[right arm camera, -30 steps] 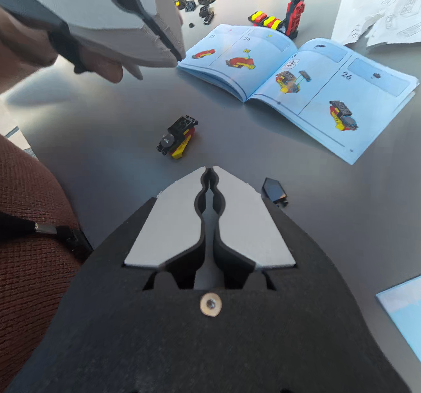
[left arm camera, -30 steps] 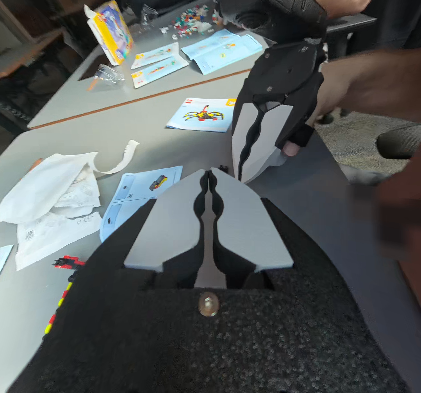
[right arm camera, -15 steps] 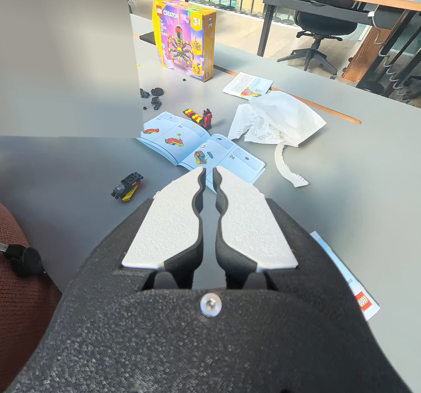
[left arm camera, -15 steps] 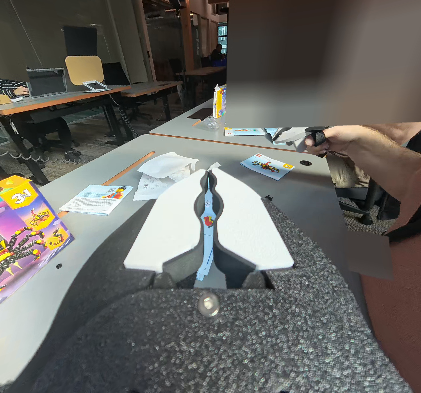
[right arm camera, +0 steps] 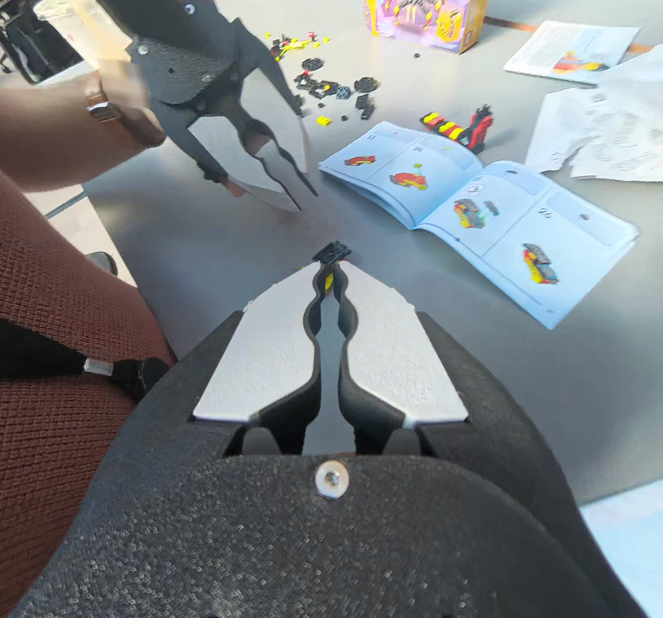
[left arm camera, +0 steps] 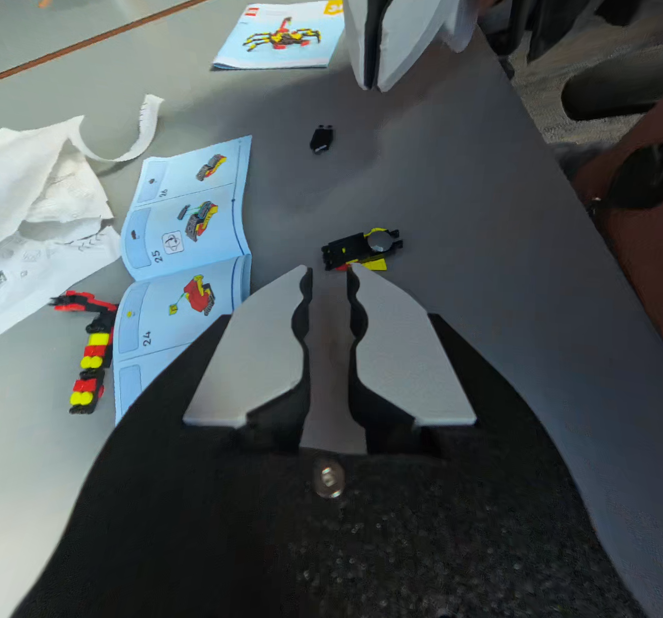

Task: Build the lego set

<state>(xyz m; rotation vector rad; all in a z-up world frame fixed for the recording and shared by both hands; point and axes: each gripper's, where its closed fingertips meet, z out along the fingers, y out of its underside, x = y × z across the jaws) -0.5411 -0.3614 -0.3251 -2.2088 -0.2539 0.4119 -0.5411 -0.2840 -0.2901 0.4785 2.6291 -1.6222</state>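
Observation:
A small black, yellow and red lego assembly (left arm camera: 362, 249) lies on the grey table (left arm camera: 448, 206). My left gripper (left arm camera: 328, 271) is open a little and empty, its tips just short of the assembly. My right gripper (right arm camera: 328, 267) is open by a narrow gap and empty, held above the table. The assembly (right arm camera: 332, 253) shows past its tips and through the gap. A small black piece (left arm camera: 321, 138) lies farther out. Each gripper shows in the other's view: the right one (left arm camera: 373, 84), the left one (right arm camera: 299, 203).
An open blue instruction booklet (left arm camera: 186, 242) lies left of the assembly, with a red, yellow and black segmented build (left arm camera: 89, 357) beside it. Torn white paper bags (left arm camera: 43, 185), a closed booklet (left arm camera: 283, 38), loose pieces (right arm camera: 323, 81) and the set's box (right arm camera: 427, 2) lie around. The table edge runs at right.
Both views have swung from looking across the room down to the table. Both grippers have gone from shut to slightly open. My left gripper now sits right by the assembly.

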